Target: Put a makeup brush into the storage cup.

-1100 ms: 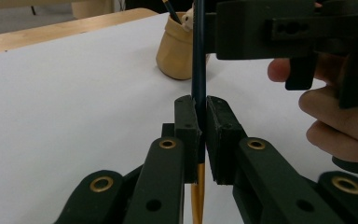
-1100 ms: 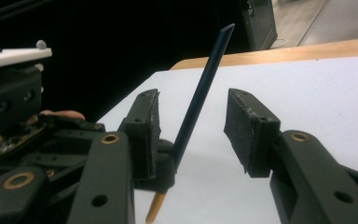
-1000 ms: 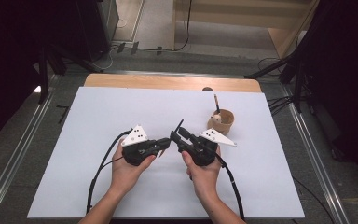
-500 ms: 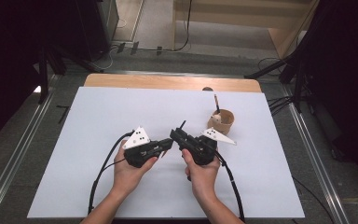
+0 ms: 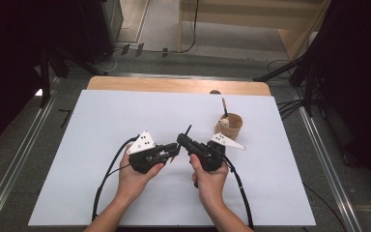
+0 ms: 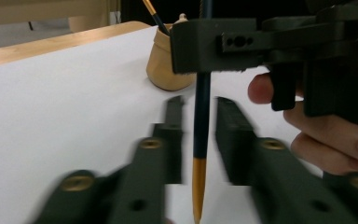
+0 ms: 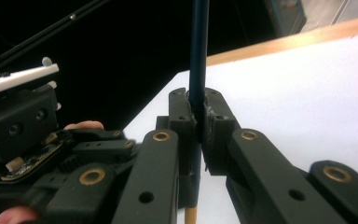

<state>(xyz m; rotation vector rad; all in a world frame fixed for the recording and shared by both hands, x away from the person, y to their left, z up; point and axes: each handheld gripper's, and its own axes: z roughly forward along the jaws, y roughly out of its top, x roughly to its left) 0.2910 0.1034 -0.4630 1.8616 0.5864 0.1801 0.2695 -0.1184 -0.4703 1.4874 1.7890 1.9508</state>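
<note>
one brush, clamped upright in right gripper, runs lengthwise between the parted fingers of left gripper, touching neither; left is nearest, poised to take it.

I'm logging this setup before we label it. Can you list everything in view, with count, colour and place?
Table: one, white top with a wooden far edge, centre.
Cup: one, tan, right of centre, far side of the grippers.
Brush in cup: one, brown handle, standing in the cup.
Brush: one, dark blue with orange end, clamped in the right gripper, passing between the open left jaws.
Left gripper: one, black, grey plate on top, open.
Right gripper: one, black, shut on the brush.
Hands: two, bottom centre.
</note>
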